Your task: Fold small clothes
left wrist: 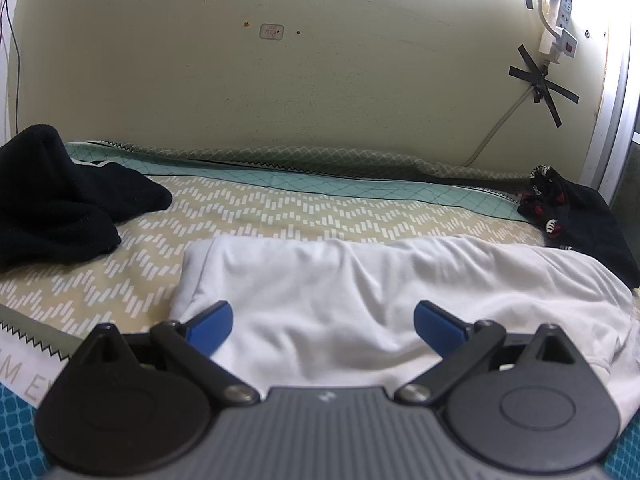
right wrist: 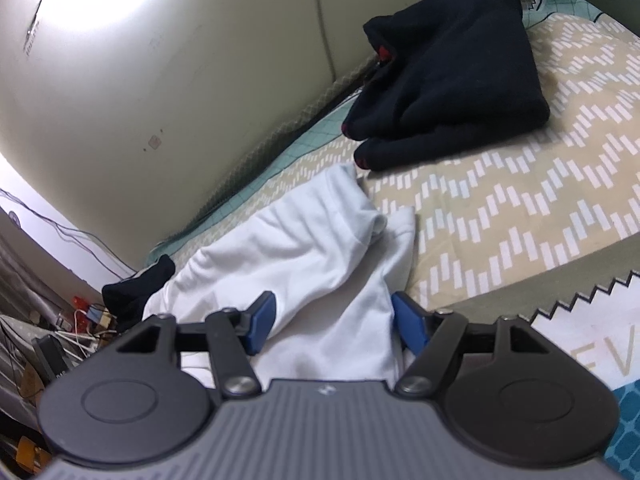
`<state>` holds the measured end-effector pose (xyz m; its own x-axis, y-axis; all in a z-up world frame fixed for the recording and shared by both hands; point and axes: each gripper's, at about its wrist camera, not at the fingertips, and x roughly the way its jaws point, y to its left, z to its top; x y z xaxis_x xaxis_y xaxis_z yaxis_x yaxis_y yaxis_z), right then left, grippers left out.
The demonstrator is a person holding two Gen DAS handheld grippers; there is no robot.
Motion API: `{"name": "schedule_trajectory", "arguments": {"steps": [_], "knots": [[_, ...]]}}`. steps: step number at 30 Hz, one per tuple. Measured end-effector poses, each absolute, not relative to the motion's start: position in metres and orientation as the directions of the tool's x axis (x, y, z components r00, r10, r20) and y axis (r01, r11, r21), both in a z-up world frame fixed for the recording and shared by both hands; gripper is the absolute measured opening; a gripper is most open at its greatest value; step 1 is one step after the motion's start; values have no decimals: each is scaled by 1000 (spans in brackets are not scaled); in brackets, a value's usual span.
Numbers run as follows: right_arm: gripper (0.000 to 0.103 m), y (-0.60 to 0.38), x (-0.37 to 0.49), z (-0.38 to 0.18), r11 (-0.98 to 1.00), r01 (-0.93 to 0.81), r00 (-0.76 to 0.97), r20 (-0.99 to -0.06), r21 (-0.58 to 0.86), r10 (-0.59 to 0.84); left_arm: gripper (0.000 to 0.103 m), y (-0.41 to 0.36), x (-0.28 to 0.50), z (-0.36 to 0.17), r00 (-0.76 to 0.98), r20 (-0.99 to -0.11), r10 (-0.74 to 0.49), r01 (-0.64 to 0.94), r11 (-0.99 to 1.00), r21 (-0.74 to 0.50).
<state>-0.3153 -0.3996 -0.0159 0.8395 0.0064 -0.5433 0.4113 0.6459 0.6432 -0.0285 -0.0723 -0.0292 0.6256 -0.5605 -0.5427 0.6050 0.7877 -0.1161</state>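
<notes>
A white garment lies in loose folds on the patterned bed cover. My left gripper hovers over the garment's near part, open wide, and its blue pads hold nothing. In the right wrist view the same white garment runs from the wall side down towards me. My right gripper is open at the garment's near end. A strip of the white cloth lies between its blue pads, which do not press on it.
A black clothes pile lies at the left of the bed, and a dark garment with red and white marks lies at the right. The right wrist view shows the black pile, another dark garment and cables and clutter off the bed. A wall backs the bed.
</notes>
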Motion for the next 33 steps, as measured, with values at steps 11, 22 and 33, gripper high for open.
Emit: {"name": "schedule_trajectory", "arguments": {"steps": [11, 22, 33], "knots": [[60, -398, -305, -21, 599, 376, 850, -521, 707, 82, 100, -72, -28, -29, 625, -543, -561, 605, 787, -118], [62, -396, -296, -24, 579, 363, 860, -502, 730, 94, 100, -72, -28, -29, 624, -545, -560, 605, 788, -117], [66, -398, -296, -28, 556, 351, 876, -475, 753, 90, 100, -73, -26, -30, 616, -557, -558, 605, 787, -120]]}}
